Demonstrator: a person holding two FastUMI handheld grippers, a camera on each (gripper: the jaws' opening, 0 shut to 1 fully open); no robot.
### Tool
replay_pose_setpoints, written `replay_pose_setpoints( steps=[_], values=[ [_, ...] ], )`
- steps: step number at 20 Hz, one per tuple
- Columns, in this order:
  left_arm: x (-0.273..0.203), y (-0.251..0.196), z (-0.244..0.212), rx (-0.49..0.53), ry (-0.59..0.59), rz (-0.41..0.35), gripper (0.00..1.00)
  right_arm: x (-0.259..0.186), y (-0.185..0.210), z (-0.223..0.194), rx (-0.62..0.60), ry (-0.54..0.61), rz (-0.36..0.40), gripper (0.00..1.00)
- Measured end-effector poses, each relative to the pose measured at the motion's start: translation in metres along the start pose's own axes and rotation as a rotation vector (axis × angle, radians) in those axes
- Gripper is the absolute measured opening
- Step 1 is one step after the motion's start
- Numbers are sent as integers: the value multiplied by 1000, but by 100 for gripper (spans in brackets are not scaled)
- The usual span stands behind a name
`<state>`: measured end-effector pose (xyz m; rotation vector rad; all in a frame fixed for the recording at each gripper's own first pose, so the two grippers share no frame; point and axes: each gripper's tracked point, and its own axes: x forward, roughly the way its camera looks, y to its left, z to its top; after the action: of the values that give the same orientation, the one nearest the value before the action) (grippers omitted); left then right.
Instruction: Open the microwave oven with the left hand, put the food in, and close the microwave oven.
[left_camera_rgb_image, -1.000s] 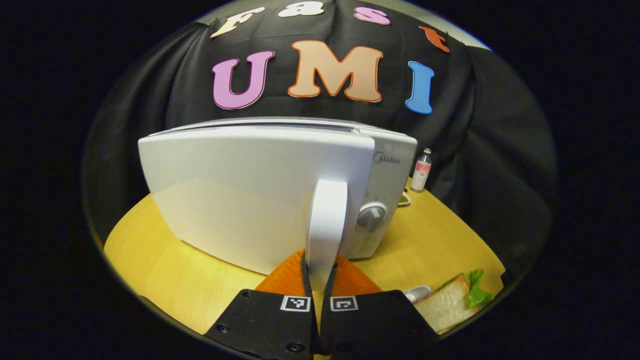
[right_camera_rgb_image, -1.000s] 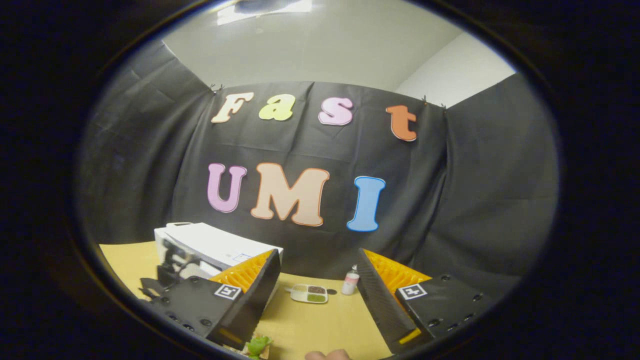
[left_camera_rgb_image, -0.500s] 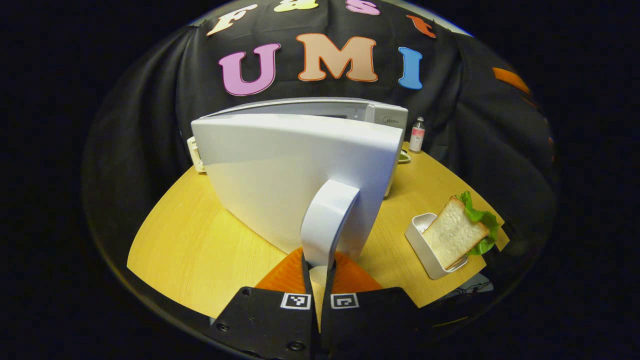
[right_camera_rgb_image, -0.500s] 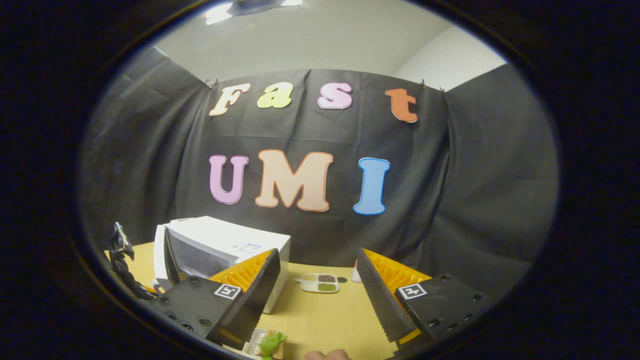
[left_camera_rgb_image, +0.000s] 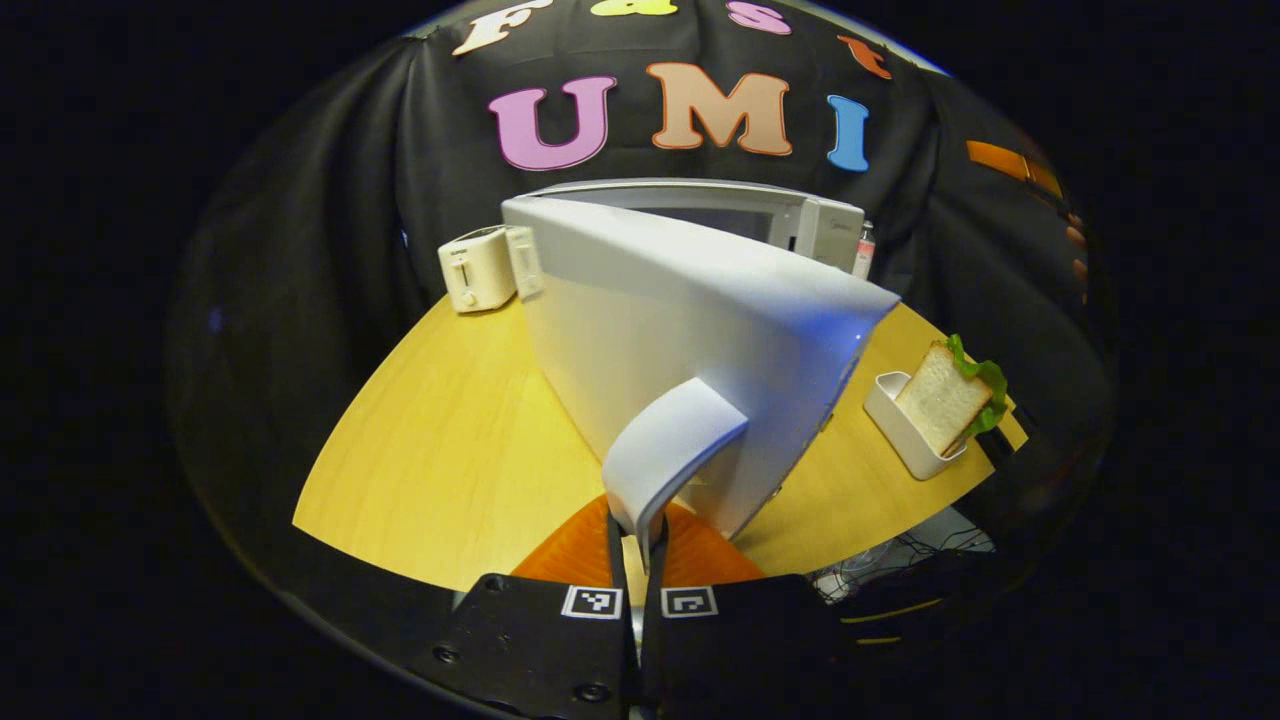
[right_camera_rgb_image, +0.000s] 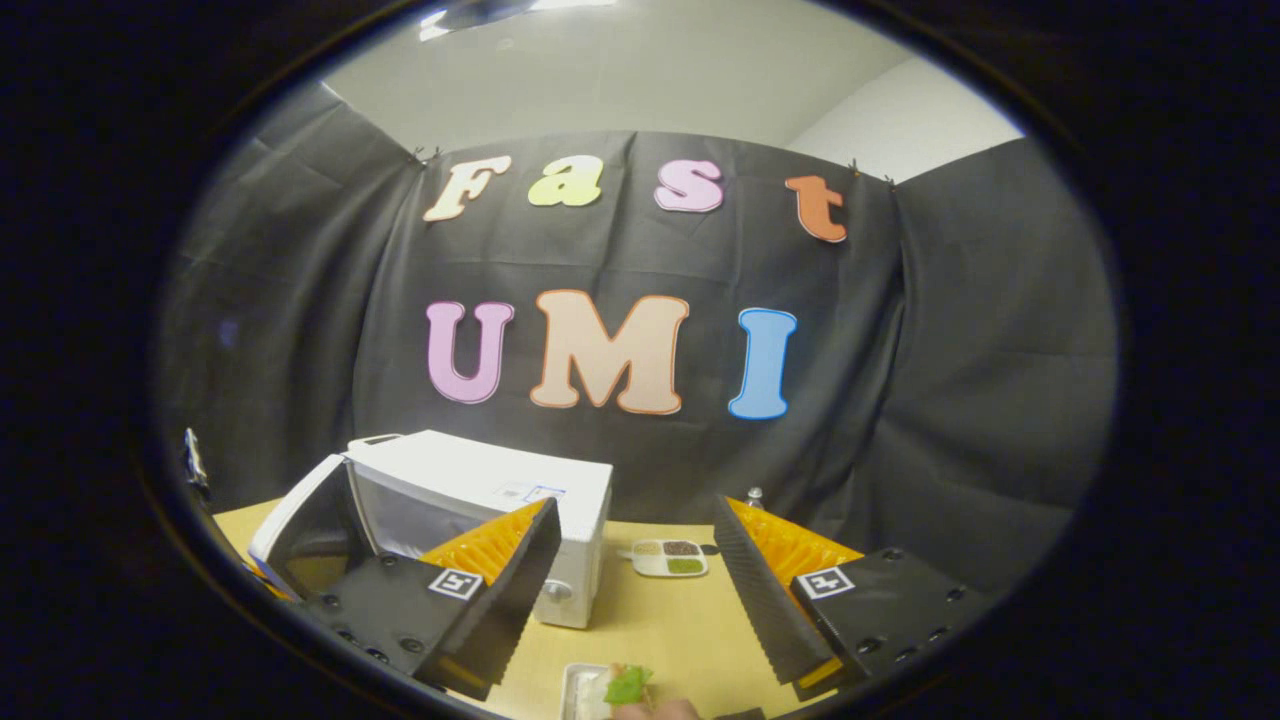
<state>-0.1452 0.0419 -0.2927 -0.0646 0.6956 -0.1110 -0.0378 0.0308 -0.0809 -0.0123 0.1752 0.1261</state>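
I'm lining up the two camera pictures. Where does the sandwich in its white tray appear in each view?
Left gripper view: the toast-and-lettuce sandwich leans in its white tray, right of the microwave's open door, on the yellow table.
Right gripper view: only its lettuce top peeks at the bottom edge, between the jaws.
Shared landmark: the white microwave oven.

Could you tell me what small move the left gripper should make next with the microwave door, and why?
Probably swing the door a little wider before letting go. The left gripper is shut on the door handle, and the door stands only partly open, angled across the microwave front. The sandwich waits in its white container beside it.
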Motion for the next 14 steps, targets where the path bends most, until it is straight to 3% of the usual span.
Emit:
replay_pose_setpoints(
  steps=[2, 5, 9, 14],
  values=[
    [-8, 33, -6, -4, 1, 28, 0, 1, 8, 0, -17, 0, -7, 98],
    [-18, 73, -13, -47, -15, -1, 0, 7, 16, 0, -23, -10, -29, 97],
    [-18, 89, -14, -35, -42, -36, 0, 19, 23, -4, -43, 15, -23, 97],
    [-19, 91, -15, -5, -37, -60, 0, 15, 13, 2, -15, 1, -70, 97]
  ],
)
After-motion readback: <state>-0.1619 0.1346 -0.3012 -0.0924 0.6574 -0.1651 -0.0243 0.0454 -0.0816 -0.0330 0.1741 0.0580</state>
